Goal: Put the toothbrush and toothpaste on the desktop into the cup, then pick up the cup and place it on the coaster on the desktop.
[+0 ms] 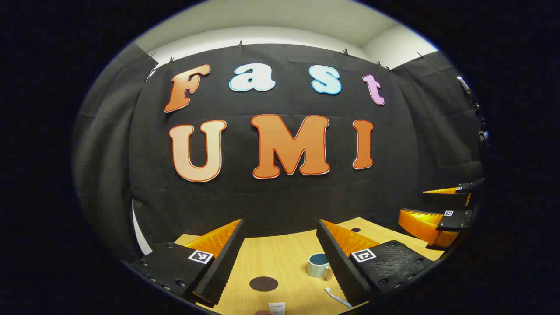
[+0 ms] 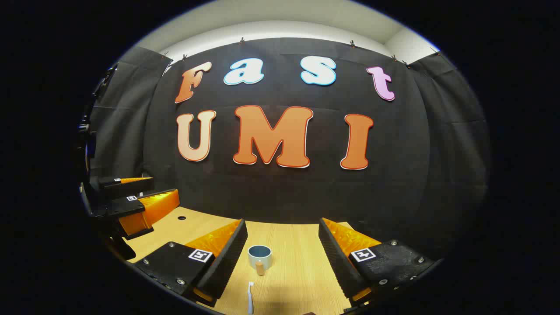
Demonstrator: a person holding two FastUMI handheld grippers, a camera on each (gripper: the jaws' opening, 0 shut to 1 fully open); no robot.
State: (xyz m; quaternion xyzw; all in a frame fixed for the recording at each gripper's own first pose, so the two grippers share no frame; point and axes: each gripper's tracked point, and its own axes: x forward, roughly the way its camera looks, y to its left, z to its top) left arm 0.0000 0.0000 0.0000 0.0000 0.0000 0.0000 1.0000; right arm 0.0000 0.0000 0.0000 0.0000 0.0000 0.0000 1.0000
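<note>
- Left gripper (image 1: 280, 258): we see its fingers spread wide, nothing between them, held above the wooden desktop (image 1: 280, 262).
- Between those fingers in the left gripper view we see the round dark coaster (image 1: 263, 284) flat on the desktop, near the left finger.
- Cup (image 1: 318, 264) stands upright just beside the right finger, pale outside, blue inside, short handle toward the camera; well apart from the coaster.
- Toothpaste (image 1: 276, 308) lies at the bottom edge, just below the coaster, mostly cut off.
- Toothbrush (image 1: 336, 298), white, lies flat near the bottom right, partly hidden by the right finger.
- We spot the other gripper at the right edge of that view, above the desktop, its fingers apart.
- Right gripper (image 2: 282, 256): fingers also spread wide, holding nothing, above the desktop (image 2: 302, 267).
- In the right gripper view the cup (image 2: 260, 256) stands upright between the fingers, closer to the left one, not touching either.
- Toothbrush (image 2: 250, 297) lies flat below the cup, pointing roughly at it, apart from it.
- The cup looks empty in both views.
- We see the left gripper at the left edge of the right gripper view, fingers apart, above the desktop.
- A small dark hole (image 2: 181, 217) sits in the desktop near it.
</note>
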